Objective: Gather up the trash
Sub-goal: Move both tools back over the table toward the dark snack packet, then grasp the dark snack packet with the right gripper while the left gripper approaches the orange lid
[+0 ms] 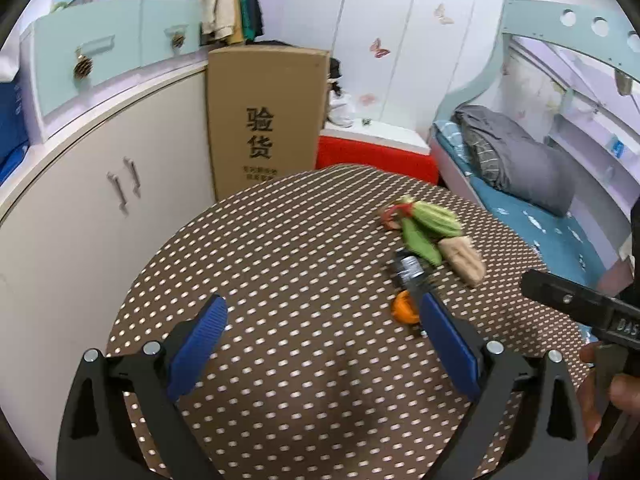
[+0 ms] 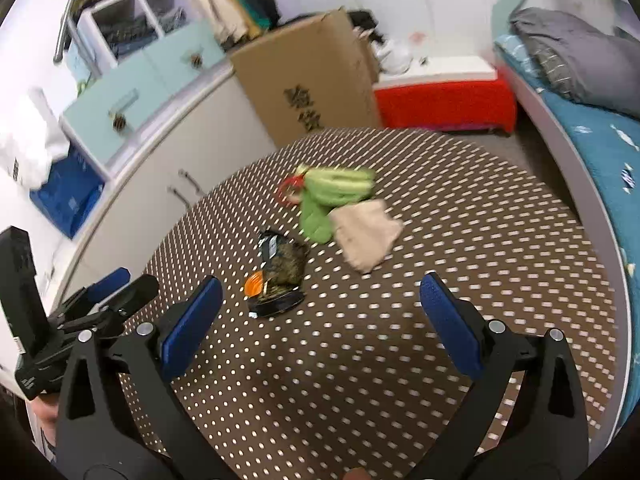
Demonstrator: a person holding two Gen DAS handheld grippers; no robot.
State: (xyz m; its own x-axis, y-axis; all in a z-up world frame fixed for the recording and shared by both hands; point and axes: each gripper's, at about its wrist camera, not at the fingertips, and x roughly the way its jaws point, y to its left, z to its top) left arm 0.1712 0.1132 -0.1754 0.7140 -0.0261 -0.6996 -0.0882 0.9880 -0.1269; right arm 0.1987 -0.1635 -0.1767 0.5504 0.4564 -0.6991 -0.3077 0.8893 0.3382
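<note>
Blue pads [image 2: 188,324] on the right hand-held gripper [image 2: 320,320], spread wide apart, holding nothing, low over the round tabletop [image 2: 460,280] with its brown cloth and pale dots. Left hand-held gripper [image 1: 324,340] wide open too, empty, over the same tabletop, also seen from its side at the left edge of the right wrist view. Fingers of a hand [image 1: 608,392] at the right edge of the left wrist view, under the black body of the other tool.

Just past the grippers, a dark crumpled snack wrapper [image 2: 280,276] lying flat on the cloth, with an orange bit [image 2: 256,283] touching its near left side. Behind it, a beige folded scrap [image 2: 366,234], touching a green wrapper [image 2: 332,196]. Red ring-like bit [image 2: 289,192] at the far left of the green one. All of this trash a little blurred, bunched near the middle of the tabletop, right of the left tool's reach.

Farther back, a tall cardboard box [image 1: 268,116] with black letters, beside a white cabinet [image 1: 100,208]. Red box with a white lid [image 2: 444,96] behind the tabletop. Bed [image 2: 592,140] on the right with a teal sheet and a grey blanket [image 1: 516,156].
</note>
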